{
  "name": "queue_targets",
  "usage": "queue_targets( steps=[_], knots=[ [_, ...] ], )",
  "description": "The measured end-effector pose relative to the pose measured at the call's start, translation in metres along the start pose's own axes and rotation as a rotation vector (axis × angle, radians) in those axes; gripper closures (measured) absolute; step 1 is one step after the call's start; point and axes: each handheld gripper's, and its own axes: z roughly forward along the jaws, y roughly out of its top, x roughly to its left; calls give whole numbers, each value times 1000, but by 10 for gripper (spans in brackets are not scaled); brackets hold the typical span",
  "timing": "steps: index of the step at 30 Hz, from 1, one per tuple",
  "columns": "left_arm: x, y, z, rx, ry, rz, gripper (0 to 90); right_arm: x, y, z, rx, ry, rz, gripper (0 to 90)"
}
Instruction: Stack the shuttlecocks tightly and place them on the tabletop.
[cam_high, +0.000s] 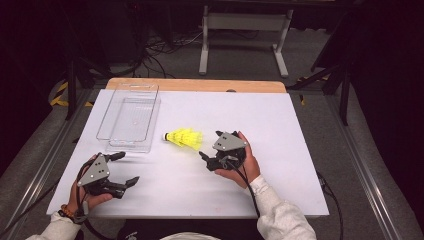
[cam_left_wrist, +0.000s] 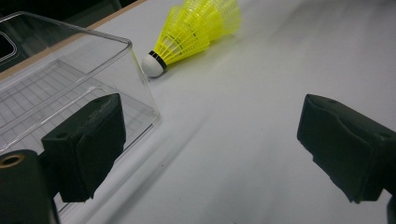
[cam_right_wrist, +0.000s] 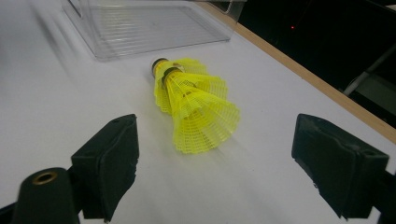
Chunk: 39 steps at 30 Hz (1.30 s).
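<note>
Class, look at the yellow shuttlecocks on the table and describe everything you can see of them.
The shuttlecocks are a nested stack of bright yellow mesh skirts, plastic by the look. The front one has a white, black-banded tip. The stack lies on its side on the white table, tip toward the clear box but apart from it. Only the table touches it.

The person wears white sleeves (cam_high: 280, 215) and a bead bracelet (cam_high: 67, 212), and each black tongs, left (cam_high: 127, 168) and right (cam_high: 209, 146), carries a grey three-cornered plate and a black cable.
</note>
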Motion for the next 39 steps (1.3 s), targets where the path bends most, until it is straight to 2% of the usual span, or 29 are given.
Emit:
queue_targets(
  steps=[2,14,22,33,38,39],
  knots=[
    [0,0,0,1,0,0,89,2,-2,1,-3,-1,2,128],
    [-1,0,1,3,-9,4,89,11,-10,15,36,26,-12,122],
    [-1,0,1,3,-10,1,89,16,-13,25,62,60,-6,122],
    [-1,0,1,4,-10,1,89,18,-16,41,118,96,34,123],
    [-2,0,1,5,-9,1,89,20,-13,54,151,139,47,151],
    [-1,0,1,6,-9,1,89,20,-12,60,163,154,67,152]
  ],
)
